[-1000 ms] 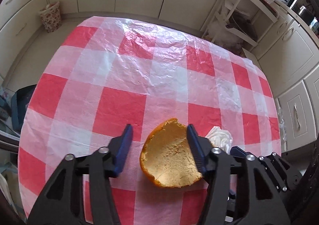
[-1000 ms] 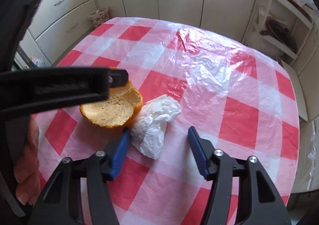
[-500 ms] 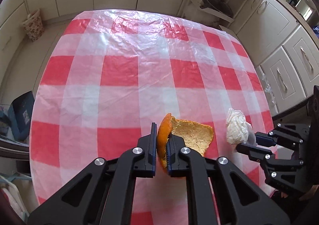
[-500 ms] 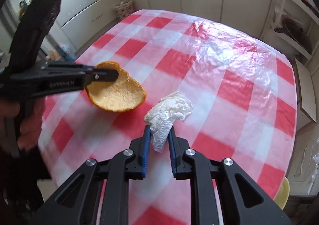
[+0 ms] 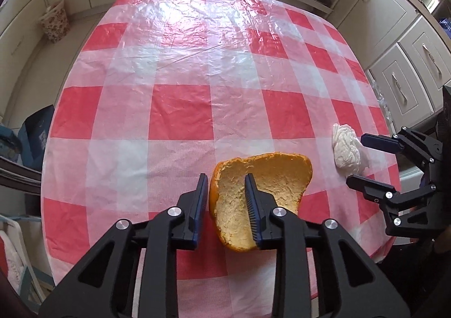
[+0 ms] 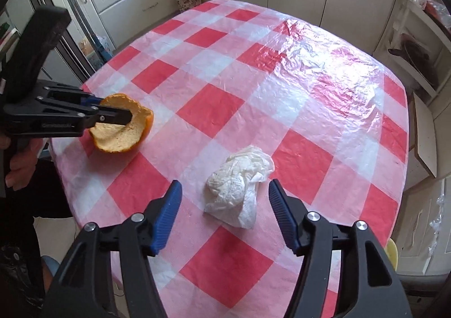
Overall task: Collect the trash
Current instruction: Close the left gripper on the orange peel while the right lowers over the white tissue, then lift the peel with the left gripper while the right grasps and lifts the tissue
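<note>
Two grippers, one per hand. Left wrist view: left gripper (image 5: 225, 194) jaws narrow, just opened a little, orange peel (image 5: 262, 191) rim between them near front edge of table (image 5: 180, 109); whether pads press, cannot tell. Right wrist view: right gripper (image 6: 222, 205) jaws wide, just opened, crumpled white tissue (image 6: 239, 194) lying free between them, near front edge. Writing on left gripper body unreadable.

Table (image 6: 282, 87) bare toward far edge; orange peel (image 6: 124, 132) at left edge, crumpled tissue (image 6: 239, 191) near front edge
</note>
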The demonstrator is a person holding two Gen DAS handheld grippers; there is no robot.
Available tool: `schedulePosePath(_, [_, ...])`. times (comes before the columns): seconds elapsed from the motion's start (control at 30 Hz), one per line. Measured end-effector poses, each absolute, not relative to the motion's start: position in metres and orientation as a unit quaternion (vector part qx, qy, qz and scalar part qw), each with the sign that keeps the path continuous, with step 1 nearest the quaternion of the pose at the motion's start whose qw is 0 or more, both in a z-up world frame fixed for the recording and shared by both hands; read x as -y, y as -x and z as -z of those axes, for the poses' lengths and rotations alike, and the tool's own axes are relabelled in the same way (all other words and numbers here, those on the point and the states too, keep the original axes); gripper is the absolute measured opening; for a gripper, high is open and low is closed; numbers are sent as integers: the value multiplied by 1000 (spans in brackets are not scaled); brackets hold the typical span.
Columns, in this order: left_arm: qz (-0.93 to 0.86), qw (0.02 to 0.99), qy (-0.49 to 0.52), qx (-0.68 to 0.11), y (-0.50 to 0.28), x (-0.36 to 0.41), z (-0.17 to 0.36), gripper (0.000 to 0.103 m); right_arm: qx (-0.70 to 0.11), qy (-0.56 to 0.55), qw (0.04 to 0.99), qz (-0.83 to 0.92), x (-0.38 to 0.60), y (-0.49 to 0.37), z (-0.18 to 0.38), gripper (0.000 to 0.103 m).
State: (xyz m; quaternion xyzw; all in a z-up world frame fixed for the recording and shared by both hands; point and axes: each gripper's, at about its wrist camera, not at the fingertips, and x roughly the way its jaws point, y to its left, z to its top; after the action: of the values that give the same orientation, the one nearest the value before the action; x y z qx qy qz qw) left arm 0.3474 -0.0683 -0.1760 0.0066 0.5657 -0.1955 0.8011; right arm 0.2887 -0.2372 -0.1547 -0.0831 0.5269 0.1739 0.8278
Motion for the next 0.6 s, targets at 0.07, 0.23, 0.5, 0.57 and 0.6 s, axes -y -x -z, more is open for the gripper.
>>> schedulePosePath(0.07, [193,805,-18,-560,-348,72,176,33,-529,90,826,-175,234,-289,158,62])
schedulePosePath(0.23, [187,812,-60,-549,-347,85,175,34,-533,90,824,-171,233,-299,167,46])
schedulePosePath(0.5, [200,823,-68,-527,-344,91,162,12,-521,60,836,-163,246,-303,157,23])
schedulePosePath(0.57, [195,826,-57,-526,-346,87,160,11,-524,62,835,-159,246,-303,158,23])
schedulePosePath(0.6, [194,825,-54,-528,-348,85,160,11,-527,65,833,-159,245,-303,159,23])
